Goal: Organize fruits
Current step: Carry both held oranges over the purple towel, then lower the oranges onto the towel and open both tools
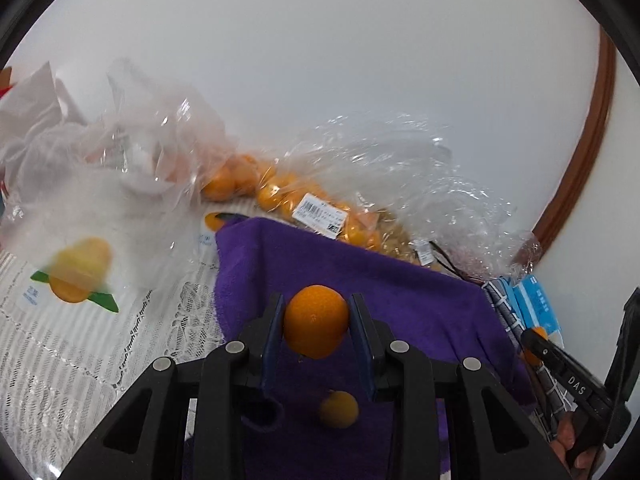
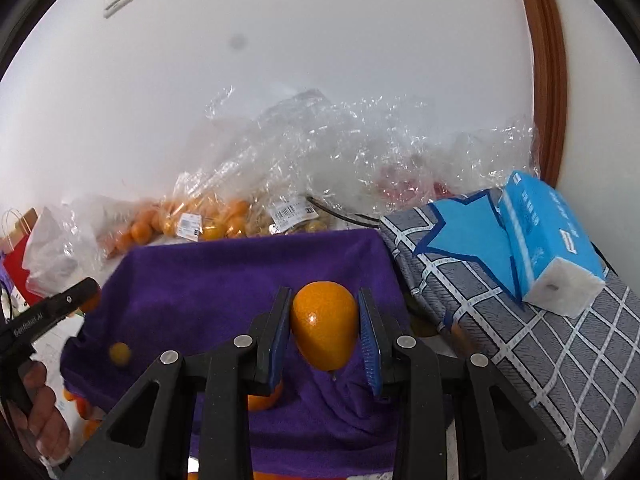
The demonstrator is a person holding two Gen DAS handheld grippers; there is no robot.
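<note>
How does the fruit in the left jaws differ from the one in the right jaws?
Shape: the left orange looks round; the right orange looks egg-shaped, tapering downward. Surface: the left orange looks matte, the right orange shows a glossy highlight. Shared: both are orange citrus, clamped between blue pads, left gripper and right gripper, above the purple towel.

Left wrist view: sits just behind the left gripper [image 1: 316, 322], looking forward and somewhat down along its fingers, very near the orange [image 1: 316, 321] between them.
Right wrist view: same mounting on the right gripper [image 2: 325, 330], tilted down, close over the purple cloth [image 2: 224, 280].
Facing: both toward the white wall [image 1: 320, 60] (fisheye bends its edges).
Shared: purple cloth [image 1: 400, 288], bagged oranges [image 1: 276, 196], blue tissue pack [image 2: 552, 236]; each view catches what is probably the other gripper at its edge.
</note>
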